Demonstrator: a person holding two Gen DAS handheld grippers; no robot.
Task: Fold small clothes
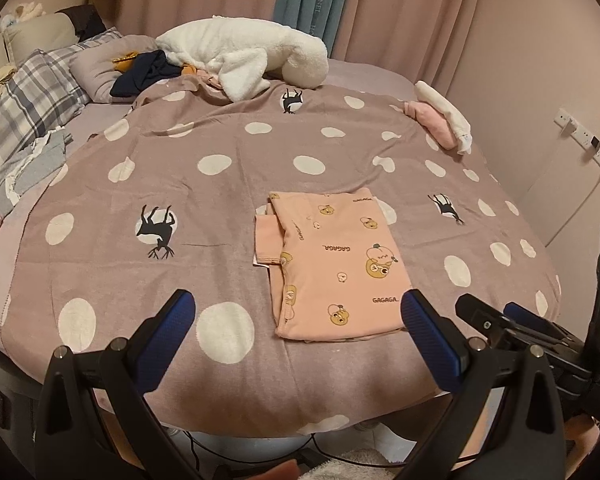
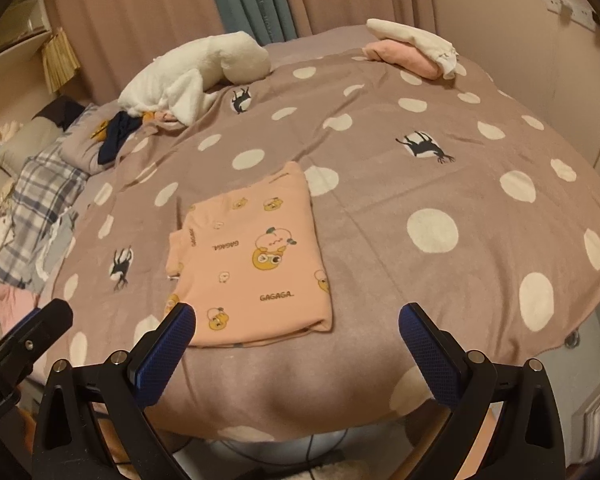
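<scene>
A small pink garment printed with bears and "GAGAGA" lies folded into a flat rectangle on the polka-dot blanket. In the right wrist view the pink garment sits left of centre. My left gripper is open above the blanket's near edge, just short of the garment, its right finger beside the garment's near right corner. My right gripper is open too, its left finger over the garment's near left corner. Nothing is between either pair of fingers. The right gripper's body shows at the right of the left wrist view.
A folded pink and white stack rests at the bed's far right. A white fluffy garment and dark clothes are piled at the back. Plaid pillows and loose laundry lie left. Curtains and a wall with a socket strip stand behind.
</scene>
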